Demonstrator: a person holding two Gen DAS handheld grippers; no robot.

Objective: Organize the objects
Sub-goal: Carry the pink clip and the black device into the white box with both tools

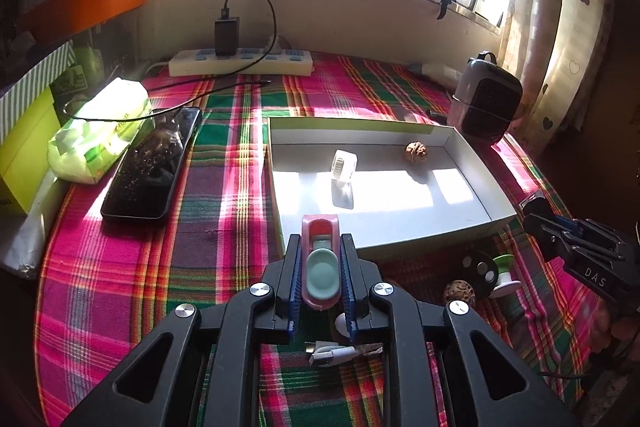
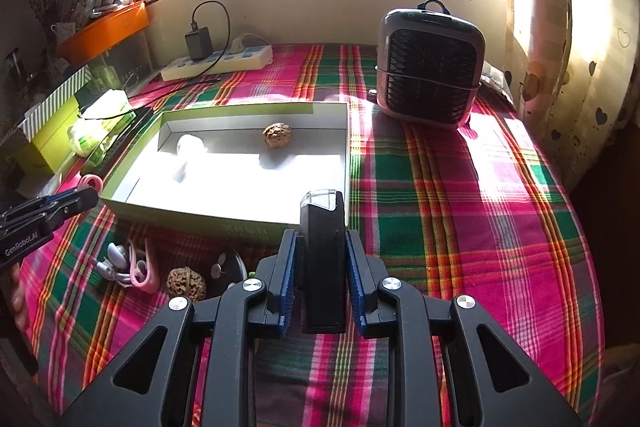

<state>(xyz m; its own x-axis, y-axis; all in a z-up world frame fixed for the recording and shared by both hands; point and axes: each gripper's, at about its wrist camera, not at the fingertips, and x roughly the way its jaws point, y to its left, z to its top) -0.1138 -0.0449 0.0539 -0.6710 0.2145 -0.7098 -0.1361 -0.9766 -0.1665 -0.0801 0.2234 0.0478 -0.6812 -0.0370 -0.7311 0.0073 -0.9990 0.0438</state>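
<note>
My left gripper (image 1: 320, 247) is shut on a pink clip with a mint-green pad (image 1: 320, 263), held above the plaid cloth just before the near wall of the open box (image 1: 400, 245). My right gripper (image 2: 321, 243) is shut on a black rectangular block with a clear cap (image 2: 322, 259), held near the box's near right corner (image 2: 248, 227). Inside the box lie a walnut (image 1: 416, 149) (image 2: 277, 135) and a white tape roll (image 1: 344, 165) (image 2: 190, 144). The left gripper (image 2: 76, 201) shows at the left edge of the right wrist view; the right gripper (image 1: 536, 215) shows at the right edge of the left wrist view.
On the cloth before the box lie a second walnut (image 2: 186, 282) (image 1: 459, 291), white earphones with a pink clip (image 2: 128, 265), a black disc (image 1: 478, 267) and a green spool (image 1: 505, 273). A phone (image 1: 154, 167), tissue pack (image 1: 100, 131), power strip (image 1: 240, 63) and small heater (image 2: 430, 67) stand around.
</note>
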